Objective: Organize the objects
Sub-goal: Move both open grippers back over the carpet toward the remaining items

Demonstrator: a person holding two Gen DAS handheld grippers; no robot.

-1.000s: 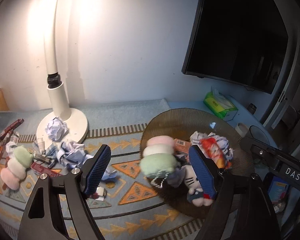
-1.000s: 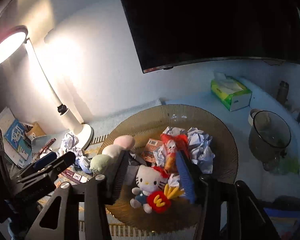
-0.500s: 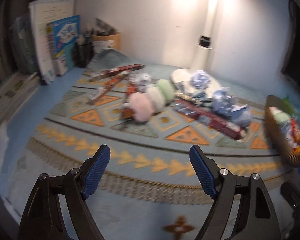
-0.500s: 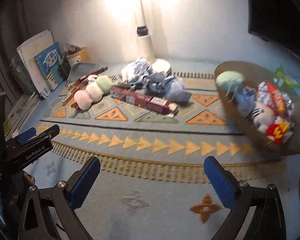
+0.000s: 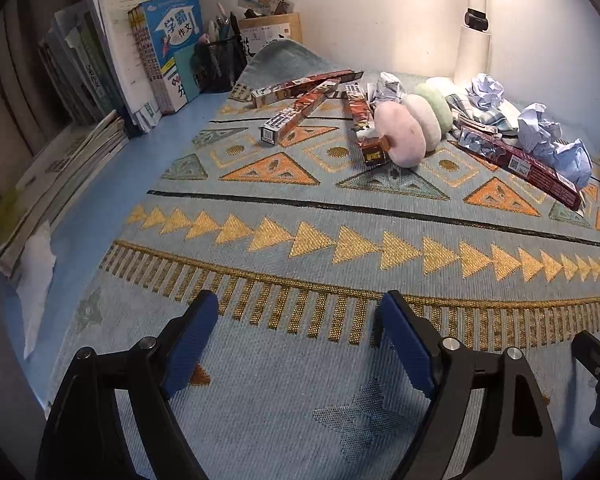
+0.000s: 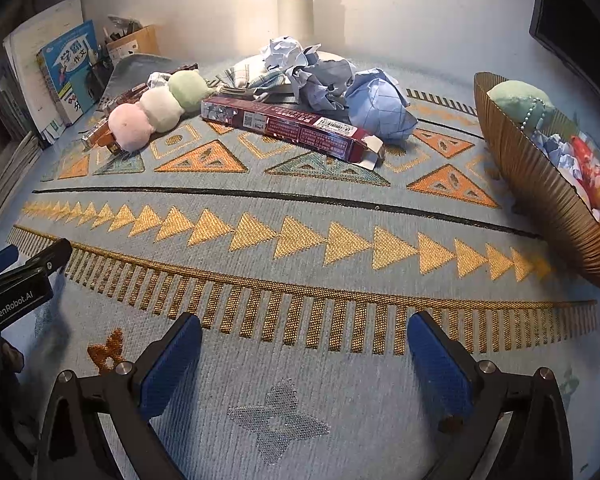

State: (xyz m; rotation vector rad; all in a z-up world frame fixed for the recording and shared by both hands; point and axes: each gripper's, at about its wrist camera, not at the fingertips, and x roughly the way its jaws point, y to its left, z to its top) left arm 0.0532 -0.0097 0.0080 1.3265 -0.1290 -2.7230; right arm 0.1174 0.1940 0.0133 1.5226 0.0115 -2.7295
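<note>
Left gripper point(image 5: 300, 320) and right gripper point(image 6: 304, 340): fingers spread wide over the patterned mat point(image 6: 300, 240), nothing between, left pair just widened further. Only in right view: ribbed brown bowl point(image 6: 540, 192) at far right, plush toys inside. Only in left view: books point(image 5: 172, 40), pen holder point(image 5: 220, 60) at far left. In both: three-ball plush point(image 5: 412, 124), crumpled paper point(image 6: 380, 108), maroon box point(image 6: 292, 126).

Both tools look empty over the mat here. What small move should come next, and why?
Probably reach the right tool forward to the long red box. It lies loose on the mat, straight ahead of that tool, with the basket already holding toys at its right. Both it and the left tool stand open with nothing between the pads; the left's jaws have just been opening.
</note>
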